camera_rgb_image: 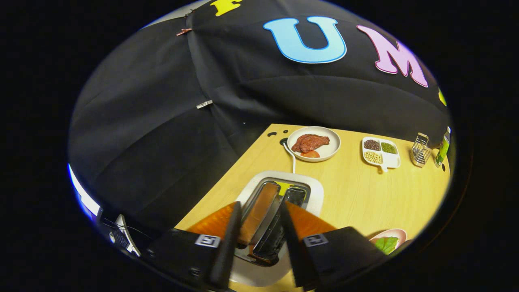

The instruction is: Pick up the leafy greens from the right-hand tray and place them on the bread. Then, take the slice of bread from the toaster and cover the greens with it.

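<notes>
Readable words or numbers: none on any object.
Gripper (259, 206) markers: a left code patch (207, 241) and a right code patch (315, 240), square and black-and-white, sit at the base of the fingers (231, 227) in the lower middle of the picture; they carry a pattern only, no letters.
Fingers: spread apart, one on each side of the bread slice (259, 213) in the toaster (314, 190), not pressing it.
Bottle (442, 150): far right of the surface (357, 194); its green label is too small to read.
Cloth tag (204, 104): small and pale, left of centre on the wall; nothing legible.
</notes>
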Available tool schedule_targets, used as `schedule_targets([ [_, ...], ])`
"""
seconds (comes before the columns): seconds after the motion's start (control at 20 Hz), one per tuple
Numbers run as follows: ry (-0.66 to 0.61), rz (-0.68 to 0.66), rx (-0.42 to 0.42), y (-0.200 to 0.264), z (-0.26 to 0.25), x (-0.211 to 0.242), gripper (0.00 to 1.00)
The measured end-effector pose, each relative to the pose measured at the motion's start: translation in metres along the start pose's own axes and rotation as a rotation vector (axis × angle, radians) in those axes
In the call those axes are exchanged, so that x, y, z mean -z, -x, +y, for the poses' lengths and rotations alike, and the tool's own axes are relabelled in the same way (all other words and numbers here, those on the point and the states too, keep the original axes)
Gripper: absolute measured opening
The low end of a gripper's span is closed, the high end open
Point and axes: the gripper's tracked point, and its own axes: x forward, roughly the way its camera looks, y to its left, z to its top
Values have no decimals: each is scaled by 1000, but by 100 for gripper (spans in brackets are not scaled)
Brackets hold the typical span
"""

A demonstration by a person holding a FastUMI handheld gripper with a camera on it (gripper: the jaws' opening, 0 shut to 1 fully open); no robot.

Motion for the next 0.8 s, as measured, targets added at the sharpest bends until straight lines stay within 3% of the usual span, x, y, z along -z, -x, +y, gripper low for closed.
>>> schedule_targets([
  [0.15, -43, -7, -30, 1, 11, -3, 15],
  [0.2, -33, -20, -48, 4, 16, -6, 12],
  [0.8, -58, -175, -115, 83, 21, -66, 12],
])
